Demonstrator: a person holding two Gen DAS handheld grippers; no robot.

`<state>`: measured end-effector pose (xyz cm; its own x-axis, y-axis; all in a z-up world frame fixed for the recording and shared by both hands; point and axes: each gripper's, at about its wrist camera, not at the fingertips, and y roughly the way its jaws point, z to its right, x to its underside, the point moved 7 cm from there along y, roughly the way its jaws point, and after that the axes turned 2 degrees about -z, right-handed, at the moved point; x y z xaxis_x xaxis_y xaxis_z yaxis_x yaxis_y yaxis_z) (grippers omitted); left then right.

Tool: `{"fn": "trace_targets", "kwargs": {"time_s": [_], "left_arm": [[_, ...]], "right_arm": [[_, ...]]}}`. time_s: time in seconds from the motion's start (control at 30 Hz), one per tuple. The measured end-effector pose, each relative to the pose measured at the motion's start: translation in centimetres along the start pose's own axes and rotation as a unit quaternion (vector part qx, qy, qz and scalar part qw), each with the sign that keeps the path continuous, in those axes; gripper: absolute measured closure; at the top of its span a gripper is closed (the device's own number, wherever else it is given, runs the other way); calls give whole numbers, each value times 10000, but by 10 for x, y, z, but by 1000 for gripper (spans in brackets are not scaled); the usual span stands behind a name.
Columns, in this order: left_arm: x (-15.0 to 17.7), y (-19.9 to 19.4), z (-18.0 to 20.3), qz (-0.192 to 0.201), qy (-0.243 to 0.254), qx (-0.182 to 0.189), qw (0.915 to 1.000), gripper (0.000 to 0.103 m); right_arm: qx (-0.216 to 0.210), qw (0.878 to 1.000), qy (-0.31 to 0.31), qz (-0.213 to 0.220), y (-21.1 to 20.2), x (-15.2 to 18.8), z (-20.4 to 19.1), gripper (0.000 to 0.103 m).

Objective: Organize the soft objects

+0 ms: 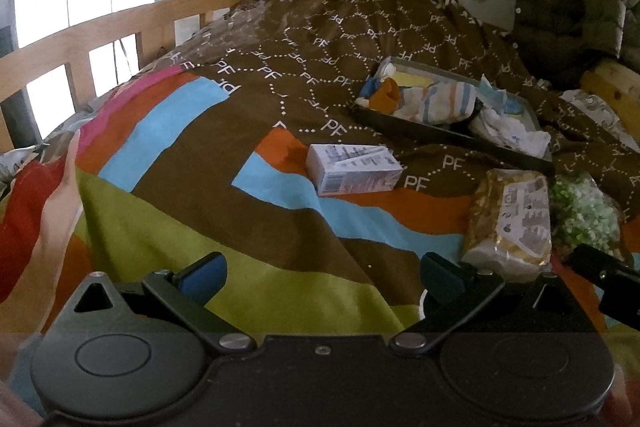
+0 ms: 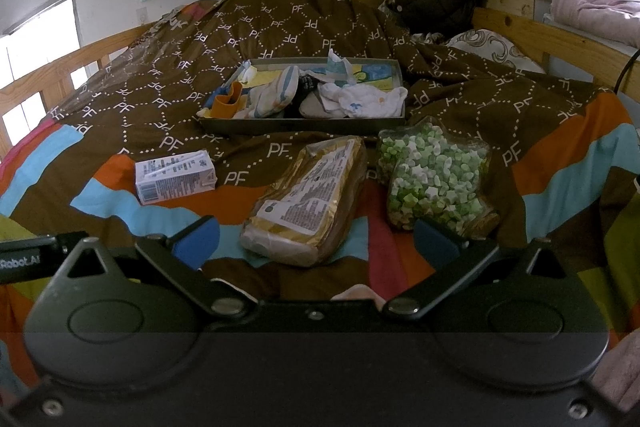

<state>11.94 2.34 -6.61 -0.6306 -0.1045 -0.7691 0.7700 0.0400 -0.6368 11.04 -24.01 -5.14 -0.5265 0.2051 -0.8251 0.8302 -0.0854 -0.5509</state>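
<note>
Bread bag (image 2: 308, 203) lay on the quilt (image 2: 560, 163) just before the right gripper (image 2: 316, 239), short of the tray (image 2: 304, 125) of socks. Judged best taken low across its middle, squeezed lightly so the loaf isn't crushed. Right gripper level, aimed at the bag, fingers spread, empty. Left gripper (image 1: 324, 275) low over bare quilt, fingers spread, holding nothing

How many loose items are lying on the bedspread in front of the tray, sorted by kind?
Small white printed carton: 1
Clear-wrapped loaf-shaped package with a gold and white label: 1
Clear star-shaped container of green and white paper stars: 1
Total: 3, all lying on the colourful striped bedspread, nearer than the shallow grey tray.
</note>
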Motion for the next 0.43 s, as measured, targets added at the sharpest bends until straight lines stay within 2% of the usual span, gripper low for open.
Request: {"fn": "trace_targets", "kwargs": {"time_s": [0.43], "left_arm": [[0, 0, 0, -15, 65, 30, 10000, 1]], "right_arm": [[1, 10000, 1, -8, 0, 1, 0, 0]]}}
